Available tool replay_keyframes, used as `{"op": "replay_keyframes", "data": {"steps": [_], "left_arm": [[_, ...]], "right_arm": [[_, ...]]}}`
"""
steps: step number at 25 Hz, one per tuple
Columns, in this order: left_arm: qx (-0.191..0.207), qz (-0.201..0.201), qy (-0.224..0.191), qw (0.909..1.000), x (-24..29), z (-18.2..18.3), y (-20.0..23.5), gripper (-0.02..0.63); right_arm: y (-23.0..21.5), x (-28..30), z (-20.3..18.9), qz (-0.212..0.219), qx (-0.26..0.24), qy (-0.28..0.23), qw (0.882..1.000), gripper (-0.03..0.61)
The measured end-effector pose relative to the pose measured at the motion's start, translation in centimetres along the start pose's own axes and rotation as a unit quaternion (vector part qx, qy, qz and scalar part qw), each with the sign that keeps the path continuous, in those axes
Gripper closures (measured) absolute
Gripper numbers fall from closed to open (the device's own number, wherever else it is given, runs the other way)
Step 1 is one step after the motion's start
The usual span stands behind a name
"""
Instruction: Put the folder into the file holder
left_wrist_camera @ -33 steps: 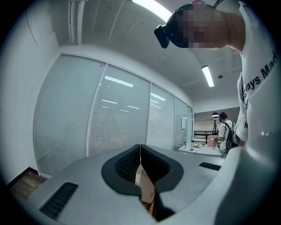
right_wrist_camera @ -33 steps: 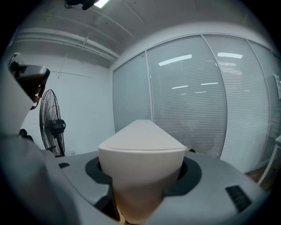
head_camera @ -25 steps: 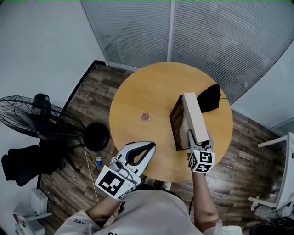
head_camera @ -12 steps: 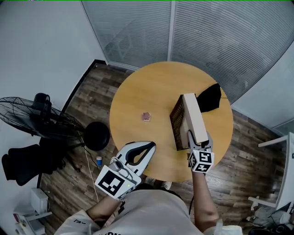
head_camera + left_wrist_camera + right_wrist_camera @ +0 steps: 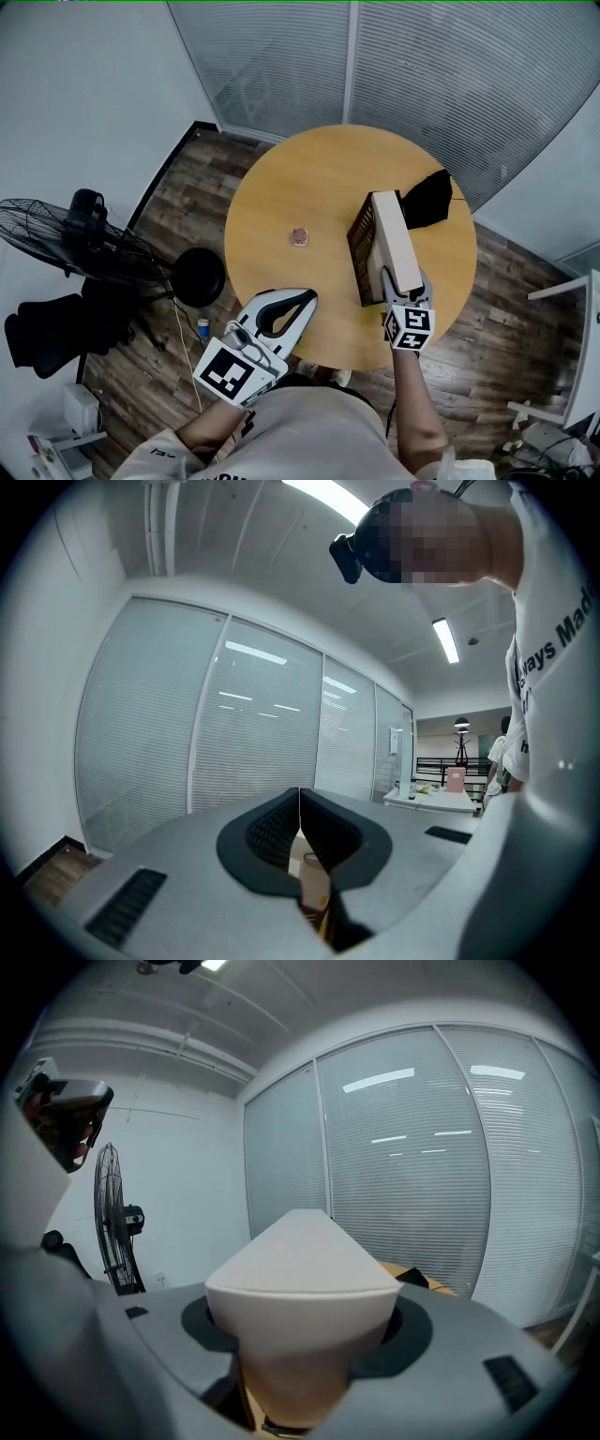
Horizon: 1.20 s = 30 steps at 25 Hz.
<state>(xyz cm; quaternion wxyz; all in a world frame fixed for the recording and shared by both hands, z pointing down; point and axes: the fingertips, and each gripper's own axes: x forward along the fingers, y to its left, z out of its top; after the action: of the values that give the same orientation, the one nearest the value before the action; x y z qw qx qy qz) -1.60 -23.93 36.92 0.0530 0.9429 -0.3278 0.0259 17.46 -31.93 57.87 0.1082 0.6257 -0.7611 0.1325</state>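
Right fingers (image 5: 411, 1333) clamp the folder (image 5: 300, 1307) — left fingers (image 5: 266, 833) closed.

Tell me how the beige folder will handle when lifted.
The folder looks thick and boxy, so probably stiff, not floppy. Held at one end by the right hand-held gripper, it may tip or twist. Its smooth face might slip.

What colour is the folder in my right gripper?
Plain pale beige. The folder shows best in the right gripper view.
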Motion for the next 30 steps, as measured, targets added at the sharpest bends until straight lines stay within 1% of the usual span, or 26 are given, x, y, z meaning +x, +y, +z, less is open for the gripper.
{"op": "replay_keyframes", "data": {"steps": [4, 10, 15, 19, 24, 30], "left_arm": [[-0.005, -0.002, -0.002, 1.0000, 0.0, 0.3, -0.2, 0.588], [-0.001, -0.005, -0.001, 1.0000, 0.0, 0.5, -0.6, 0.588], [-0.004, -0.008, -0.007, 0.9999, -0.1, 0.9, -1.1, 0.588], [0.002, -0.012, -0.002, 0.9999, -0.1, 0.6, -1.9, 0.588], [0.004, -0.018, -0.010, 0.9998, 0.0, 1.0, -2.8, 0.588], [0.000, -0.024, -0.015, 0.9996, 0.0, 1.1, -3.4, 0.588]], "right_arm": [[0.0, -0.1, -0.2, 0.007, 0.001, 0.000, 1.000, 0.281], [-0.1, -0.4, 0.6, 0.003, -0.001, 0.000, 1.000, 0.265], [-0.2, -1.6, 2.1, 0.000, 0.001, -0.021, 1.000, 0.264], [-0.4, -2.8, 3.4, 0.001, -0.003, -0.036, 0.999, 0.262], [-0.4, -4.5, 5.2, 0.004, -0.008, -0.052, 0.999, 0.262], [0.5, -6.8, 7.1, 0.011, -0.019, -0.066, 0.998, 0.264]]}}
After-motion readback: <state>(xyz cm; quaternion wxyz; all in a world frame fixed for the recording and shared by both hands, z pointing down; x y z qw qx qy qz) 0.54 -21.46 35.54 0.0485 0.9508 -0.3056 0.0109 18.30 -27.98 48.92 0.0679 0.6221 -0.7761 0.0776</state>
